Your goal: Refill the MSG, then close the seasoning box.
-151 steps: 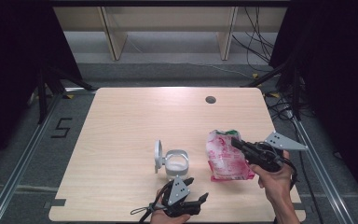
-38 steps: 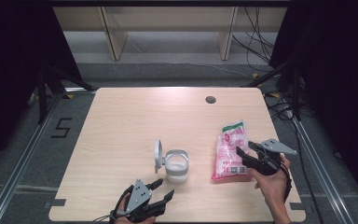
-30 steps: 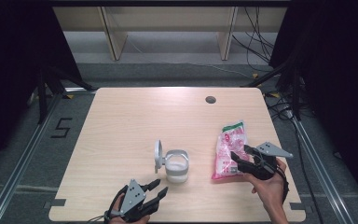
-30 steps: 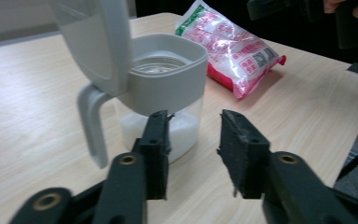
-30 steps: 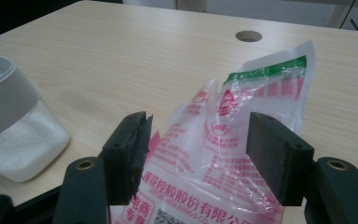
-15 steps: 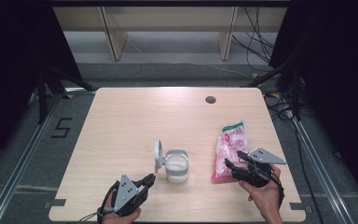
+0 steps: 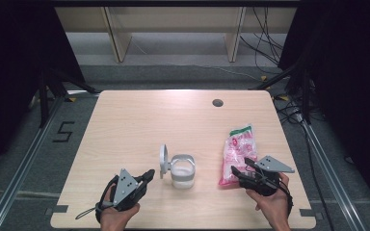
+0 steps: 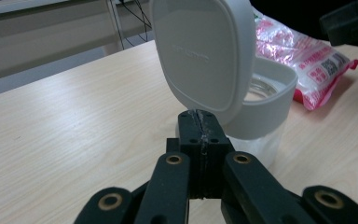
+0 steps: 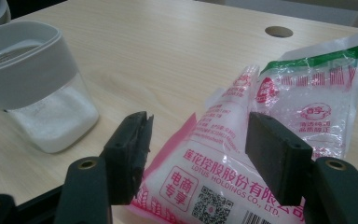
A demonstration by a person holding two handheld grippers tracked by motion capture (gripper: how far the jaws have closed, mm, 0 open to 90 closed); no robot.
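Two handheld grippers at a desk with an open jar and a pink bag.

The left gripper (image 7: 147,175) has just closed its jaws, which meet with nothing between them, pointing at the upright hinged lid (image 8: 200,51) of the jar (image 7: 182,171) at mid-desk (image 7: 139,125). The jar holds white grains. The right gripper (image 9: 196,149) holds its jaws apart around the near end of the pink bag (image 7: 238,154), which lies flat right of the jar; the pads do not press it.
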